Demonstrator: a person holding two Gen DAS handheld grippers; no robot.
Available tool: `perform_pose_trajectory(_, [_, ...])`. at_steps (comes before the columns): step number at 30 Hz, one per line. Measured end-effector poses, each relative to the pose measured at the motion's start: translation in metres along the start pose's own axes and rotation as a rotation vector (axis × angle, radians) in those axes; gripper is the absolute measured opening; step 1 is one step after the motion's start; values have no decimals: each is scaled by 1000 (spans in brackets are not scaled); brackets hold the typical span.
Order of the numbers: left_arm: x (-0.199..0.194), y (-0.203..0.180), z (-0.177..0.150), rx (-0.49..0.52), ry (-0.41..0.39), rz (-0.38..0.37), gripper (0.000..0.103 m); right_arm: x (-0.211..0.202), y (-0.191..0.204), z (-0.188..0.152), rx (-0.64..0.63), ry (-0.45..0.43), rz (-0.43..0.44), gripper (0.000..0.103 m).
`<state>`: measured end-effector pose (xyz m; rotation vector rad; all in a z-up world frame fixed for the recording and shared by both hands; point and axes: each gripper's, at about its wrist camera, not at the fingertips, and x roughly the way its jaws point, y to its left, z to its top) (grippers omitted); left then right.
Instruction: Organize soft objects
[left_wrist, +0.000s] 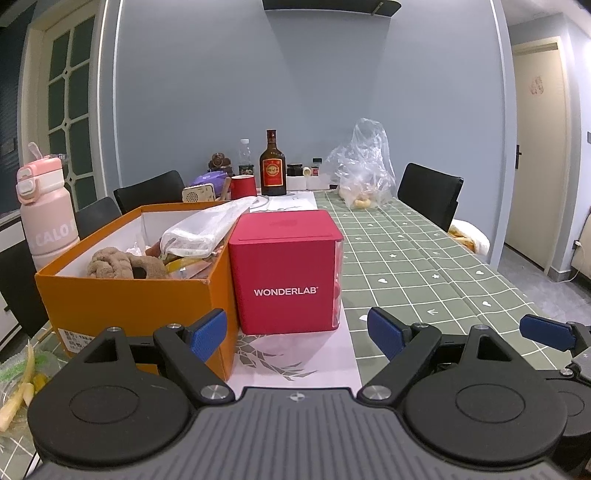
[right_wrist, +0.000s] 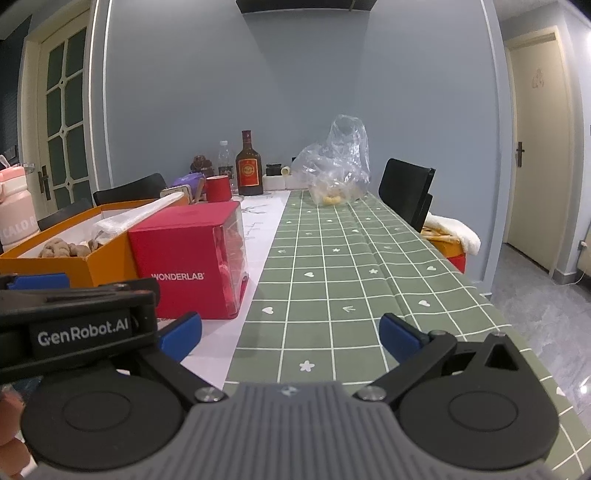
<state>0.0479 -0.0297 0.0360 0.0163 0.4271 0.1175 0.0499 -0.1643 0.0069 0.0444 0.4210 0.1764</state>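
An orange cardboard box (left_wrist: 122, 306) stands on the table at the left and holds a brown plush toy (left_wrist: 122, 264) and a crumpled white plastic bag (left_wrist: 207, 227). A red WONDERLAB box (left_wrist: 284, 273) stands right beside it. My left gripper (left_wrist: 297, 334) is open and empty, low over the table in front of both boxes. My right gripper (right_wrist: 290, 334) is open and empty, to the right of the red box (right_wrist: 184, 262) over the green cloth. The orange box (right_wrist: 55, 254) and the plush toy (right_wrist: 62, 248) also show in the right wrist view.
A pink bottle (left_wrist: 46, 210) stands left of the orange box. At the far end are a brown liquor bottle (left_wrist: 272, 166), a red cup (left_wrist: 243, 186) and a clear plastic bag (left_wrist: 364, 166). Black chairs (left_wrist: 430, 190) flank the table. The green checked cloth (right_wrist: 351, 266) covers the right side.
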Motion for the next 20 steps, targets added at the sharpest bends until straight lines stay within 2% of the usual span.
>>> perform_pose_trajectory(20, [8,4,-4,-15,33,2,100,10,11,-4,-14,32,2,100])
